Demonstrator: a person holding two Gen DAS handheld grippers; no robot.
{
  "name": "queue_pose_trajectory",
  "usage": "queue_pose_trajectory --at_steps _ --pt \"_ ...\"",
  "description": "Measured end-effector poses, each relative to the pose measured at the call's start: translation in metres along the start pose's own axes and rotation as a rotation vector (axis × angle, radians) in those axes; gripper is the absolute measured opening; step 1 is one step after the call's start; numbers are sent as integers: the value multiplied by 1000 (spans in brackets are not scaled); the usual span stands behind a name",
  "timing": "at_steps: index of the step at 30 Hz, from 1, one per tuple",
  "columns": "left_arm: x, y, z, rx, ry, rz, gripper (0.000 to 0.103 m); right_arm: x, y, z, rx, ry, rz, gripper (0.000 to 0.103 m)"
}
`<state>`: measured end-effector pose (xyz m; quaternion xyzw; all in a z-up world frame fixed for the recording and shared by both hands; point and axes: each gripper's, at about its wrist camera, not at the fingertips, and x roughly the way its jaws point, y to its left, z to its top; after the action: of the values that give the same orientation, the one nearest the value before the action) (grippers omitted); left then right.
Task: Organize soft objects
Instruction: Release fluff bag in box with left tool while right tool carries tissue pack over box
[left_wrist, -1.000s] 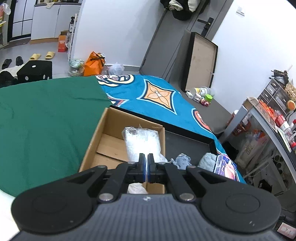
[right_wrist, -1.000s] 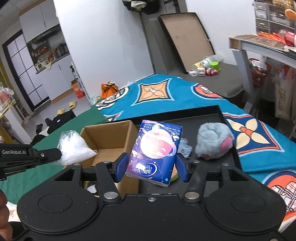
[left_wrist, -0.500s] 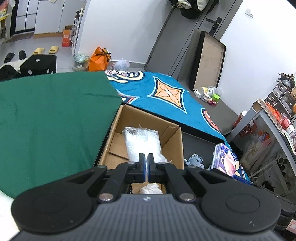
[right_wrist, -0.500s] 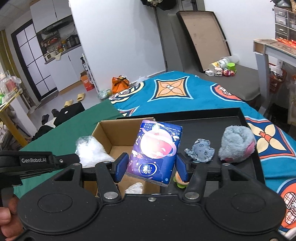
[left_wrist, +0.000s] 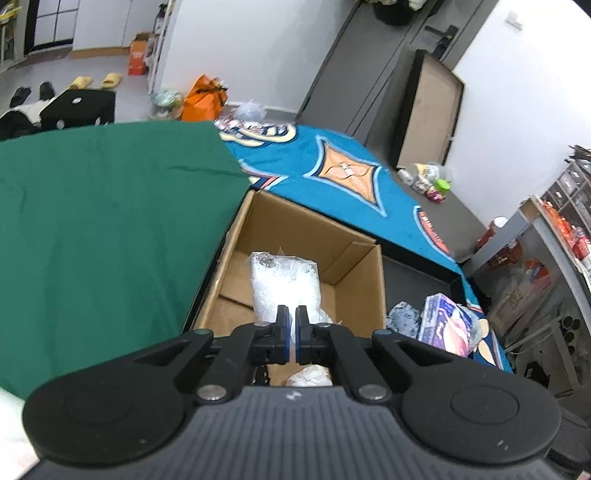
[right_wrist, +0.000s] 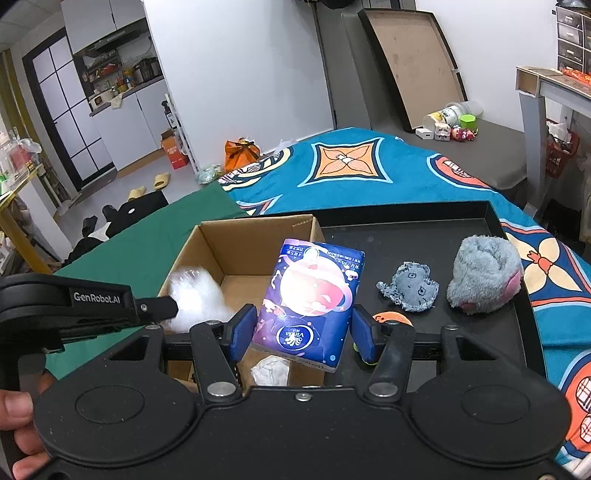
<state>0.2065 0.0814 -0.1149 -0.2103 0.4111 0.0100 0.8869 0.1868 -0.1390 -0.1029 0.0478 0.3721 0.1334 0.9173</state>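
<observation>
An open cardboard box (left_wrist: 295, 258) is taken as the landmark; it stands at the left end of a black tray (right_wrist: 424, 225), which lies on a blue patterned cover (right_wrist: 369, 184) beside a green cloth (left_wrist: 103, 229).

The left gripper (left_wrist: 292, 334) is held above the near part of the box. Its fingers (left_wrist: 283, 325) are closed almost completely, and a clear plastic bag of white stuffing (left_wrist: 286, 284) is pinched by its edge between them. The bag hangs over the inside of the box. From the right wrist view the same bag (right_wrist: 195, 295) is seen at the box's left wall, at the tip of the left gripper (right_wrist: 170, 308). A small crumpled white wad (right_wrist: 269, 371) lies on the box floor near the front.

The right gripper (right_wrist: 301, 332) is held at the box's right front corner. Its blue-padded fingers (right_wrist: 243, 330) are pressed against the two sides of a purple tissue pack (right_wrist: 310, 299), which is gripped slightly tilted and held above the box's right wall.

To the right of the box, on the tray, a flat grey denim-like plush piece (right_wrist: 410, 286) is seen, and further right a fluffy grey plush toy (right_wrist: 484, 275) with pink patches. A small orange item (right_wrist: 391, 318) lies just behind the right finger; what it is cannot be told.

Part of a person's hand (right_wrist: 18, 424) is seen at the lower left edge of the right wrist view.
</observation>
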Motion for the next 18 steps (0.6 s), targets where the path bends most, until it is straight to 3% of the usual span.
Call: queue_pose_trajectory --at_steps 6,18 --pt "-2 8 -1 -40 4 43 4 7 8 0 -2 18 42 54" --pt "-11 26 1 -113 -21 57 5 32 22 1 22 85 107 55"
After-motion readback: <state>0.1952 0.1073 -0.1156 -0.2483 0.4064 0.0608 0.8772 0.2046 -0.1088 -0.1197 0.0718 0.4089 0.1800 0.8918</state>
